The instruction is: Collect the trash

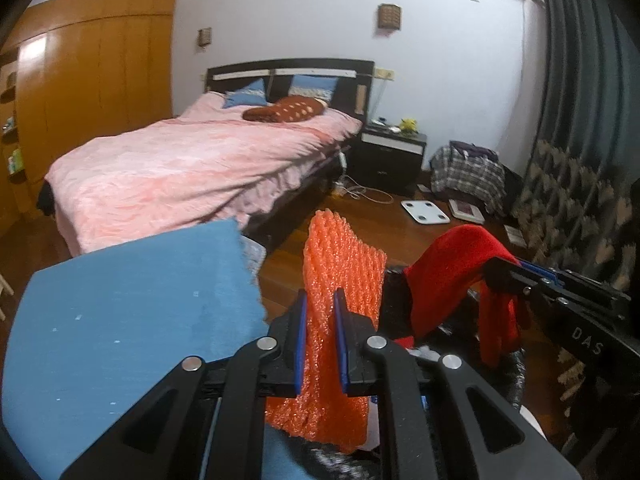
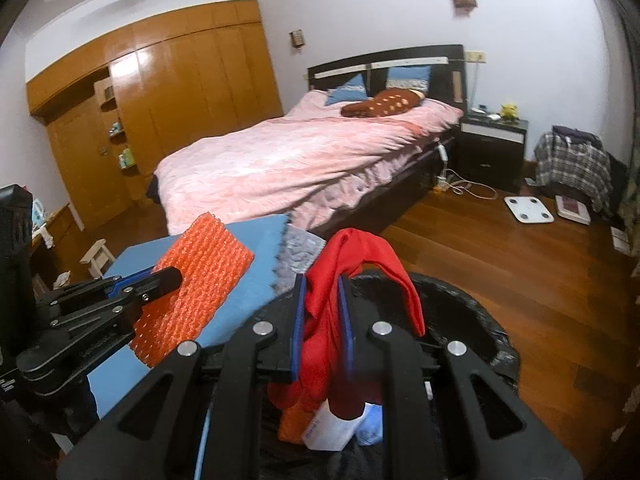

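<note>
At the far left stands a wall of orange-brown wardrobes (image 2: 160,92), with a small pale stool (image 2: 98,254) on the floor before them. Next comes a blue-topped counter (image 1: 132,312), and behind it a bed (image 1: 192,168) under a pink cover, with two blue pillows and a brown dotted cushion (image 1: 284,110) at the dark headboard. The left claw (image 1: 321,336) is closed on an orange foam net (image 1: 340,276); its blue pads (image 1: 301,344) press the net on both sides, and the net stands up above the fingers and hangs below them, held in the air just beside the counter's ragged right edge. To its right, the right claw (image 2: 323,320) is clamped on a red cloth (image 2: 360,276), which drapes over and down either side of the fingers. That cloth hangs directly over a bin lined with a black bag (image 2: 492,344); inside the bin, under the claw, lie a white carton (image 2: 328,428), some orange material and a pale blue scrap. Further right, a dark nightstand (image 1: 390,156) sits beside the bed, with white cables (image 2: 468,188) on the wooden floor (image 2: 500,264) in front. A white bathroom scale (image 1: 426,211) lies flat on the floor, near a plaid-covered heap (image 1: 466,174). A dark curtain (image 1: 576,64) closes the right side.
</note>
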Motion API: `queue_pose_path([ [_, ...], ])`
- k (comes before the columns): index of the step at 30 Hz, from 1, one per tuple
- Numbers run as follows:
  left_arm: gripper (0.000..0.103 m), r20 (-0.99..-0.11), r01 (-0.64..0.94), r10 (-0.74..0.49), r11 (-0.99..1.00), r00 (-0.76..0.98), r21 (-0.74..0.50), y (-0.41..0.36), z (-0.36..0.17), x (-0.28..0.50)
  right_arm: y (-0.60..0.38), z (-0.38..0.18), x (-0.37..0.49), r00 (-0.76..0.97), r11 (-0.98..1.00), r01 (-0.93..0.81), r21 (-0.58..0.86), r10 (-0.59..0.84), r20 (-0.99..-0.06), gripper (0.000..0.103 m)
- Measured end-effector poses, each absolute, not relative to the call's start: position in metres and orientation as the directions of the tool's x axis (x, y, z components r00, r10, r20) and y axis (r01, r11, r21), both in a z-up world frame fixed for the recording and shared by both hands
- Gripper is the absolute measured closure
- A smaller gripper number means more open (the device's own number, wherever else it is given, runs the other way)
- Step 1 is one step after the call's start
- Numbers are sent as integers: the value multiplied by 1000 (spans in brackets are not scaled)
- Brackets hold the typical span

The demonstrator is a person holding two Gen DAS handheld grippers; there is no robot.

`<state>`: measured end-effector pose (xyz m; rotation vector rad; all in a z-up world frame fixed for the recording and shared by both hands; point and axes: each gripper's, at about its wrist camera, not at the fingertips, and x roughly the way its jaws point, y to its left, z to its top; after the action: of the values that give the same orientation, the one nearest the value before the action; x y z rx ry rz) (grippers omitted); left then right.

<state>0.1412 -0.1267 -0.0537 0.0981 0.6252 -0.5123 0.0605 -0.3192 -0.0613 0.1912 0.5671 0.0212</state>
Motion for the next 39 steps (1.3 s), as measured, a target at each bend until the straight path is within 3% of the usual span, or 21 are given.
queue_pose_path([
  [12, 90, -625, 561, -468, 826, 625, -57, -181, -82, 141, -357, -98, 54, 807, 973, 123, 194, 15, -591, 86],
  [16, 78, -647, 582, -484, 810, 589, -76, -189, -87, 144, -366, -110, 54, 791, 970, 151, 192, -2, -612, 75],
  [20, 54, -653, 579, -487, 810, 580, -89, -185, -89, 147, -368, -117, 53, 782, 967, 174, 184, -22, -623, 50],
  [27, 35, -639, 550, -470, 831, 609, -87, -169, -80, 149, -368, -115, 49, 787, 969, 199, 145, -70, -613, 12],
  [32, 13, -609, 503, -437, 862, 663, -71, -144, -65, 144, -363, -104, 46, 794, 970, 185, 155, -54, -606, 7],
  [39, 6, -593, 453, -403, 889, 697, -72, -111, -45, 135, -346, -80, 41, 811, 973, 144, 178, -13, -585, 6],
])
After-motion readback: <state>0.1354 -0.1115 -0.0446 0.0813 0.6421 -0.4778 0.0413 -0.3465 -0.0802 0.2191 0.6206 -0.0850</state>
